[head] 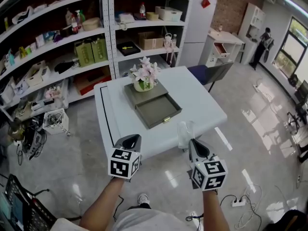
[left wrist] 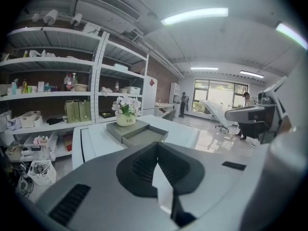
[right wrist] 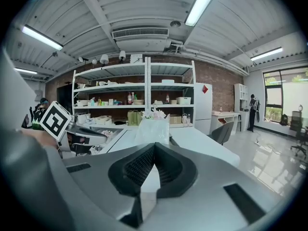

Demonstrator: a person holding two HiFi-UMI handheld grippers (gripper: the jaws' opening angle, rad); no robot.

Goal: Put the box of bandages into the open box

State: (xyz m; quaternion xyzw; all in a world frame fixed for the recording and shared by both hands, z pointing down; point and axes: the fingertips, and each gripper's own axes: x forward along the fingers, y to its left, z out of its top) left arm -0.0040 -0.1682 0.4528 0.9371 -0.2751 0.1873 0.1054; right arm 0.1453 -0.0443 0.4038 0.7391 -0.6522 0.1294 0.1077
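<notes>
Box of bandages [head: 184, 134]: pale, semi-translucent, upright, its lower end pinched between the jaws of the right gripper [head: 189, 142], just over the near edge of the table [head: 202, 105]. Open box [head: 159, 110]: flat grey drawer-type case, mid-table, sat at an angle. Drawer was slid out toward the near edge, with a small brass-coloured pull on its front. The two were apart, not touching.

White surface [head: 202, 105] standing on the glossy floor [head: 72, 162]. On it, one flat grey box [head: 156, 109], drawer pulled open toward us, with a pot of flowers [head: 144, 77] sitting on its lid.
</notes>
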